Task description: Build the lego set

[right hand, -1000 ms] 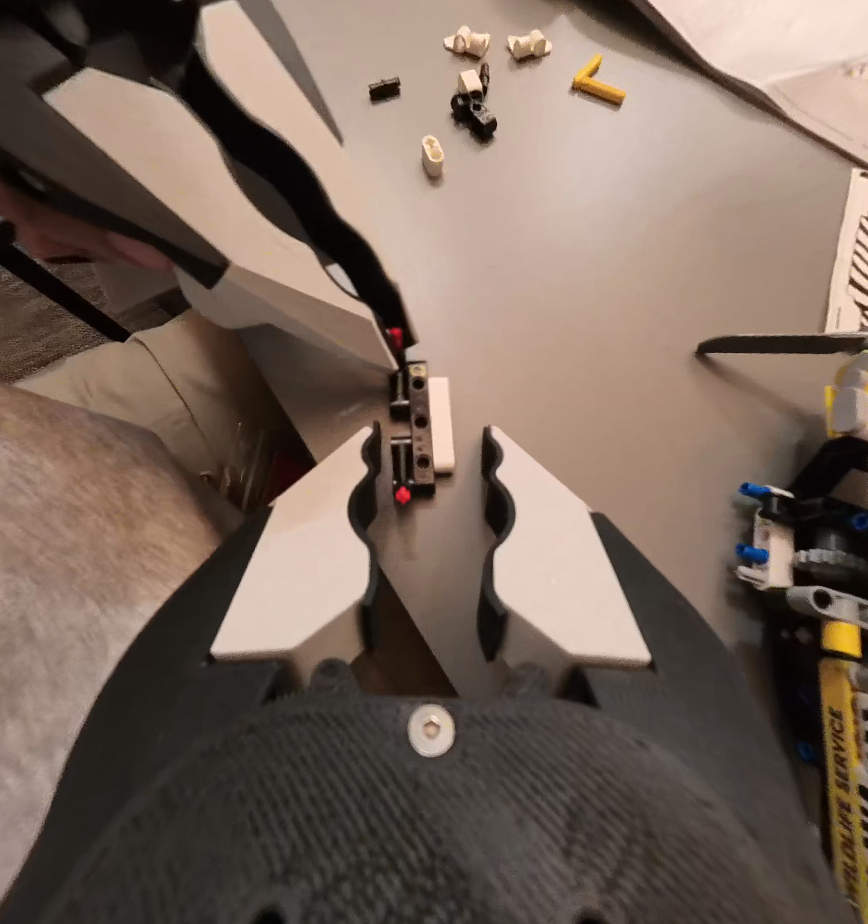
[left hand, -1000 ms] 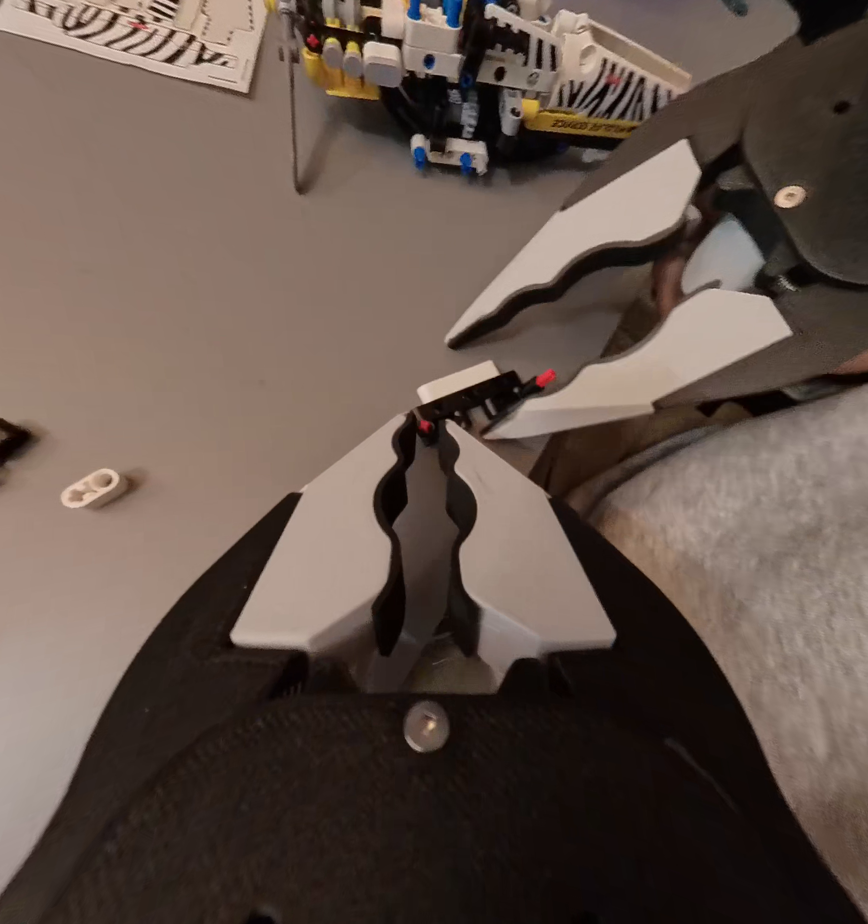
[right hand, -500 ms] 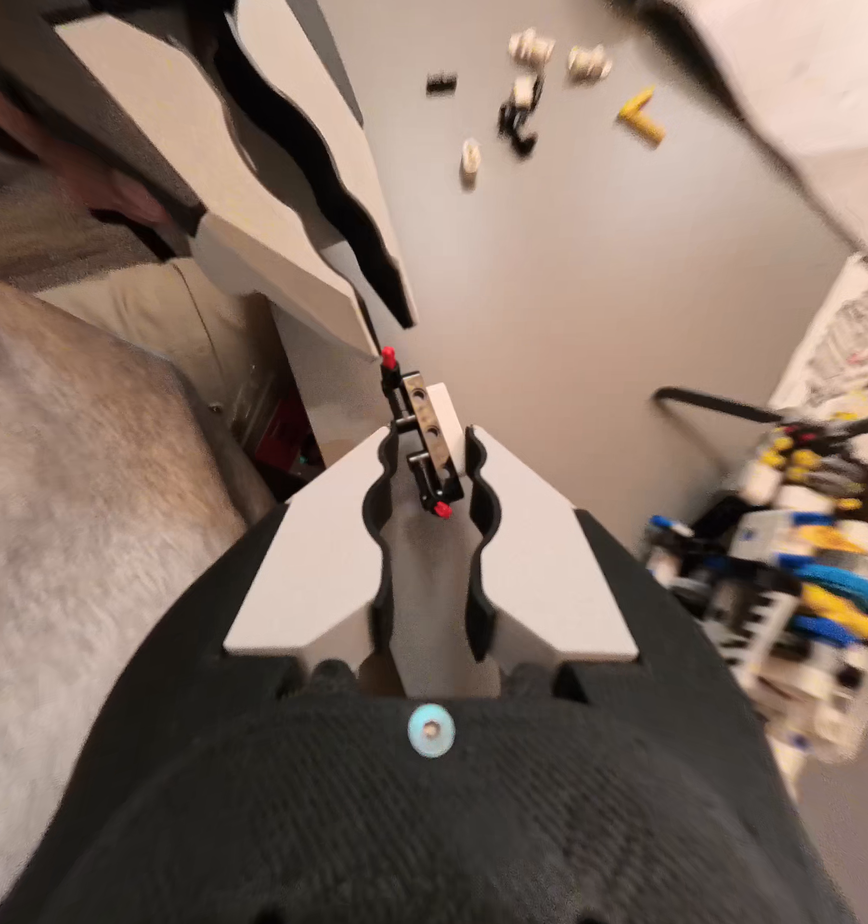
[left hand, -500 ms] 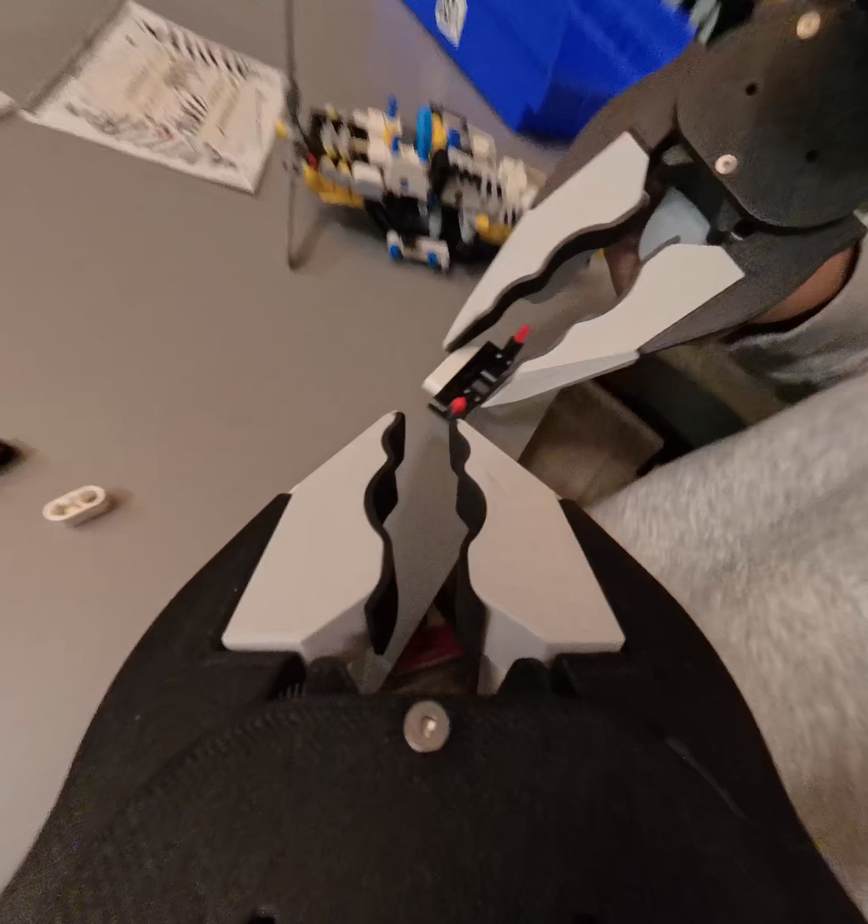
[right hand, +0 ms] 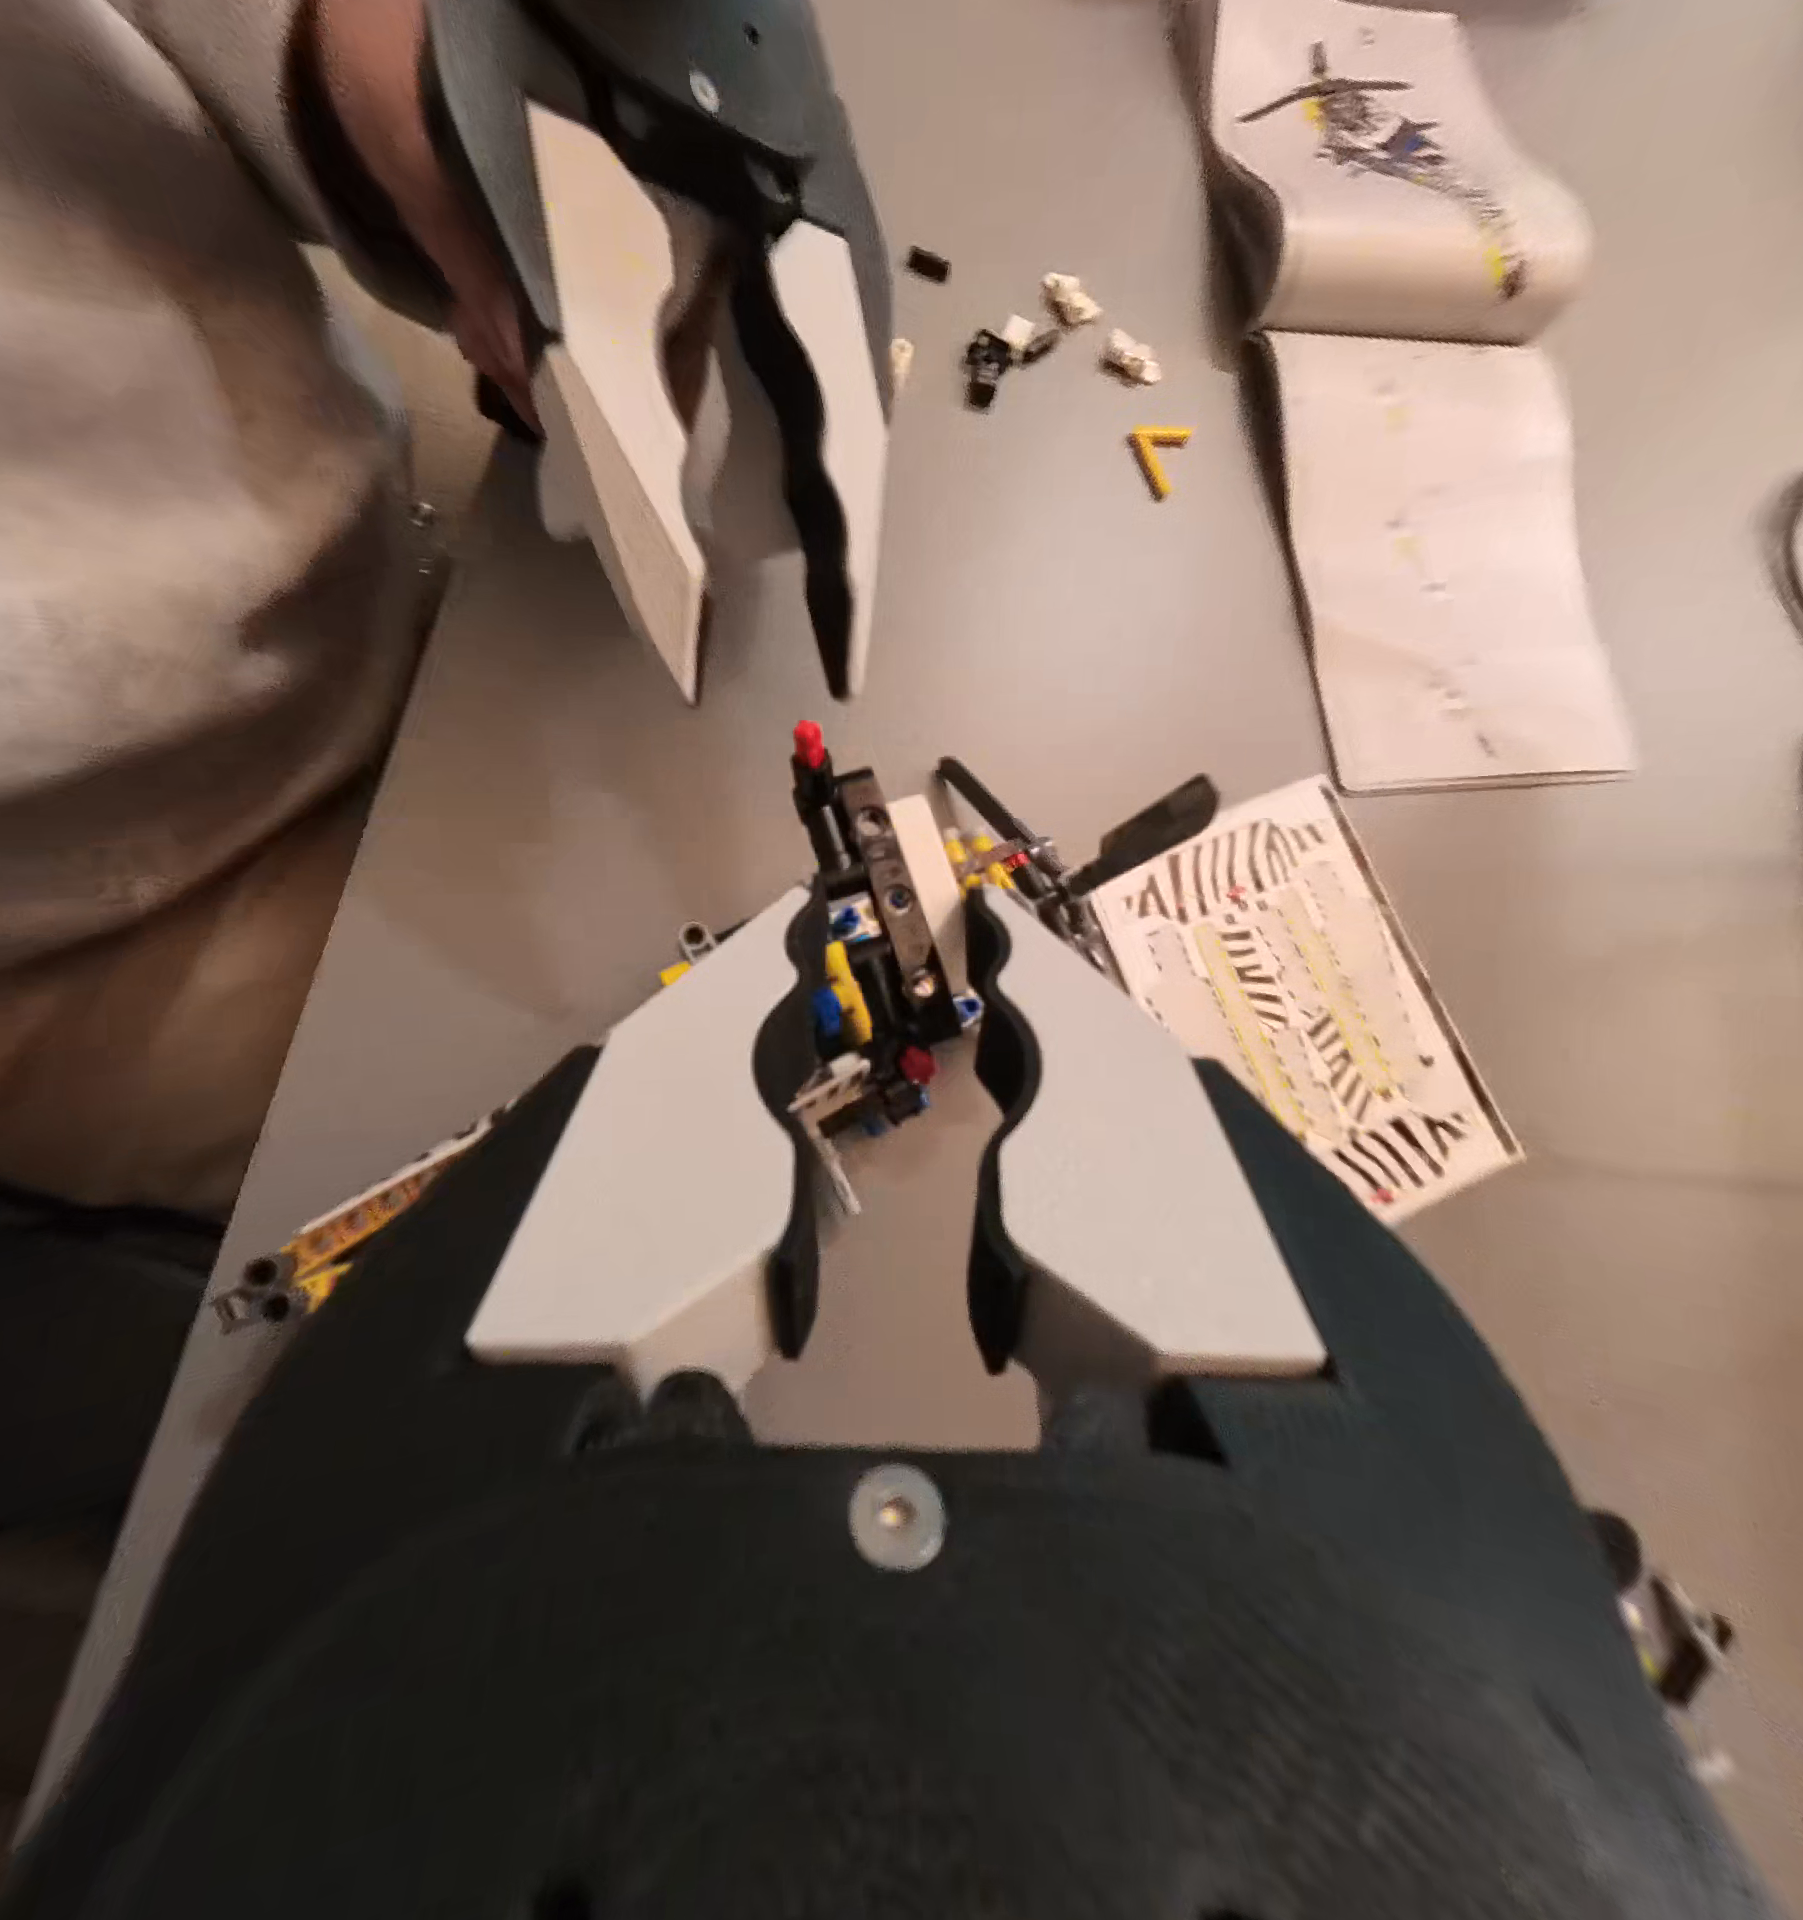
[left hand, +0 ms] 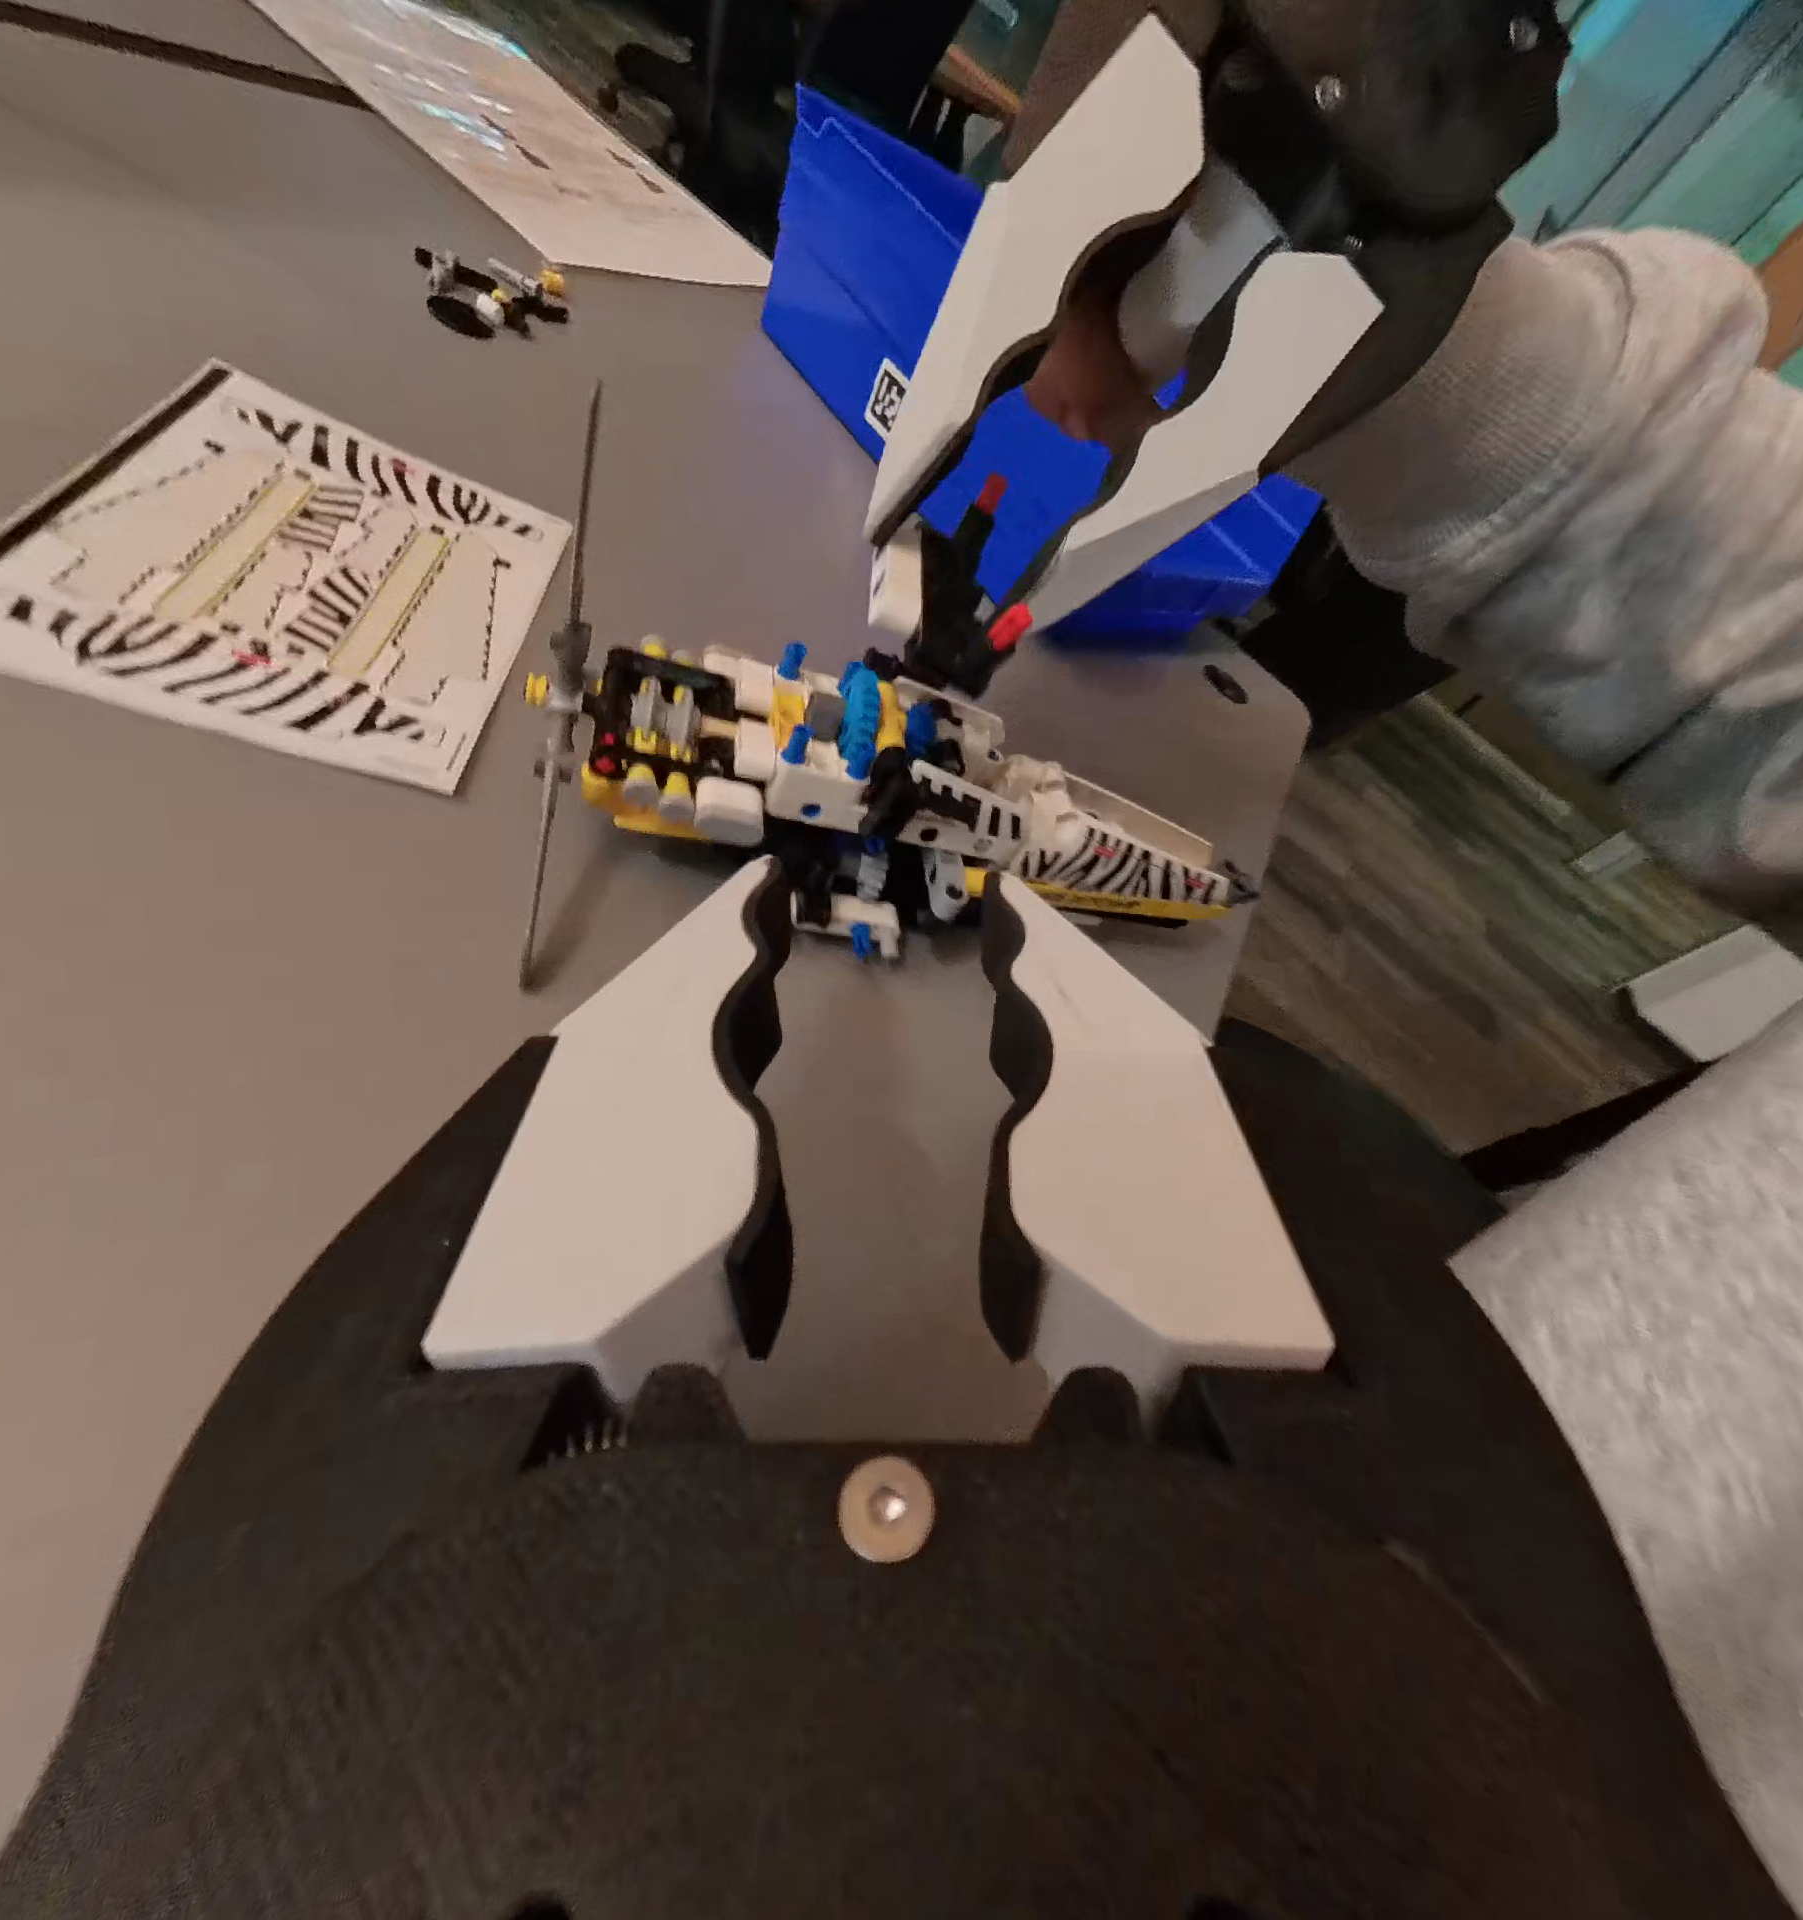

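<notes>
The zebra-striped white, yellow and black lego model (left hand: 876,790) lies on the grey table (left hand: 201,1039). My left gripper (left hand: 876,894) is open and empty, with its fingertips just short of the model's near side. My right gripper (right hand: 889,904) is shut on a small black beam sub-assembly (right hand: 892,894) with a white piece and red pins. It holds the sub-assembly just above the model's top, as the left wrist view (left hand: 964,592) shows. The model (right hand: 845,1039) shows through the gap under the held part. The left gripper (right hand: 762,681) hangs open beyond it.
A zebra sticker sheet (left hand: 253,582) lies left of the model, by its grey rotor blade (left hand: 564,675). A blue bin (left hand: 876,291) stands behind. An instruction booklet (right hand: 1427,561), a yellow angle piece (right hand: 1157,457) and several loose pieces (right hand: 1042,332) lie farther off. The table edge (left hand: 1281,831) is close on the right. The tips of one gripper are about 6 cm away from the tips of the other.
My right gripper shut on the sub-assembly, lifted it off the table edge and carried it over the model. My left gripper let go of it, opened wide and swung toward the model.
</notes>
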A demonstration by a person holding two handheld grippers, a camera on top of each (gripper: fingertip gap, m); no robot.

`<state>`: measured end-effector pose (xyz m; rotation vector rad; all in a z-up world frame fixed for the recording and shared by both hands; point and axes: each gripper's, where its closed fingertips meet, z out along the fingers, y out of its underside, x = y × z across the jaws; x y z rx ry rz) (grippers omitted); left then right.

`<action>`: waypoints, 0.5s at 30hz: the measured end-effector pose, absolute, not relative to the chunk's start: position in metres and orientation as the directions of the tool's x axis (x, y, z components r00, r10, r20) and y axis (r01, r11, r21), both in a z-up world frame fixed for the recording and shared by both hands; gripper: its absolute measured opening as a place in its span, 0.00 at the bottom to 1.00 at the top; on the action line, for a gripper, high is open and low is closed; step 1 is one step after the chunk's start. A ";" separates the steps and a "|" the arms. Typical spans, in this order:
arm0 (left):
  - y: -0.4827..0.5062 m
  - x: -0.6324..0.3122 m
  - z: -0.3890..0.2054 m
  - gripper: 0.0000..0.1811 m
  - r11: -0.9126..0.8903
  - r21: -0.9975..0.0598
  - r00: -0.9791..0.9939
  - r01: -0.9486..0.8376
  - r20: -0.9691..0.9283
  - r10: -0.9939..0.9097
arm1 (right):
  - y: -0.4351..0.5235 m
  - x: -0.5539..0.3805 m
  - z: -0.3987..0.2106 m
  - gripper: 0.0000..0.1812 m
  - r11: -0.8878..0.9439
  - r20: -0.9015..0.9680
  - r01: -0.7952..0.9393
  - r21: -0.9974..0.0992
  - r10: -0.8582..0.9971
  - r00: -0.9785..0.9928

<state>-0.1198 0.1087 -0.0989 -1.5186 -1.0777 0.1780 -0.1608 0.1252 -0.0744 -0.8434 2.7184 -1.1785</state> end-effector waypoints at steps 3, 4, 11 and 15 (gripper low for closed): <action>0.116 -0.137 -0.097 0.21 0.098 -0.876 0.581 0.472 0.393 0.713 | 0.125 -0.167 -0.088 0.14 0.541 0.177 -0.532 -0.652 -0.573 -0.800; 0.119 -0.141 -0.095 0.22 0.095 -0.884 0.590 0.458 0.382 0.711 | 0.125 -0.169 -0.093 0.13 0.541 0.176 -0.548 -0.638 -0.590 -0.788; 0.128 -0.160 -0.100 0.24 0.015 -0.908 0.622 0.419 0.298 0.724 | 0.120 -0.169 -0.103 0.13 0.516 0.094 -0.527 -0.675 -0.648 -0.756; 0.131 -0.163 -0.101 0.21 -0.027 -0.916 0.632 0.401 0.255 0.731 | 0.120 -0.170 -0.103 0.13 0.502 0.098 -0.546 -0.670 -0.670 -0.736</action>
